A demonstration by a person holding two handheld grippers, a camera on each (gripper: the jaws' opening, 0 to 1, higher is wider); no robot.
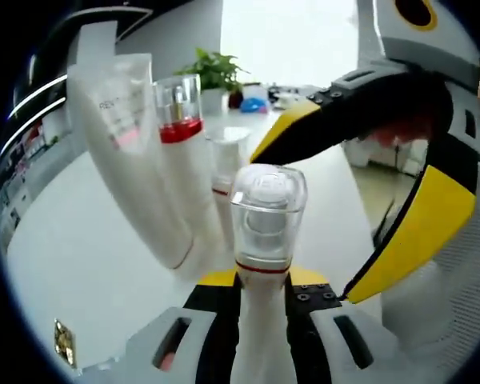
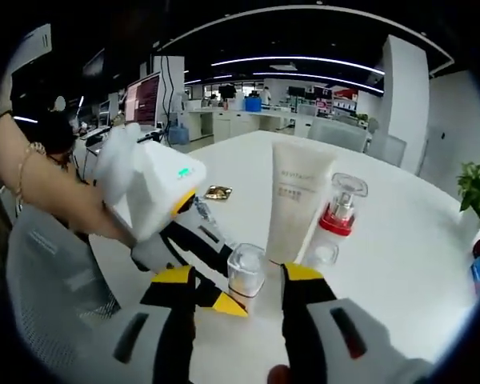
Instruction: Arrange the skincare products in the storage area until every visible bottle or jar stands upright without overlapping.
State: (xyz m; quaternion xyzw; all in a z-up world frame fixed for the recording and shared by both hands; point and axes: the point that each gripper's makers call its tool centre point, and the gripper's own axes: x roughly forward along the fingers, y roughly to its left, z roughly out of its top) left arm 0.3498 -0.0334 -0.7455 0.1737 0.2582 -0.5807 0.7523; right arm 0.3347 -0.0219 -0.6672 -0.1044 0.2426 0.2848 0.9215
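Left gripper view:
Left gripper (image 1: pixel 260 308): the two black and yellow jaws stand narrow and clamp the white slim bottle with a clear square cap and a red ring (image 1: pixel 264 240) at its neck, upright between them.
Right gripper (image 1: pixel 384 152): black and yellow, it comes in from the right, with one tip just beside the clear cap.
Other products: a tall white squeeze tube (image 1: pixel 132 152), a white bottle with a clear cap and a red band (image 1: pixel 180 136) and a smaller white bottle (image 1: pixel 226 164) stand upright close together on the white table (image 1: pixel 80 264).

Right gripper view:
Right gripper (image 2: pixel 240 288): the jaws are wide apart, one on each side of the slim bottle (image 2: pixel 246 276), and I cannot tell if they touch it.
Left gripper (image 2: pixel 188 244): it holds this bottle from the left.
Storage area: the squeeze tube (image 2: pixel 296 200) and the red-banded bottle (image 2: pixel 340 208) stand just behind.
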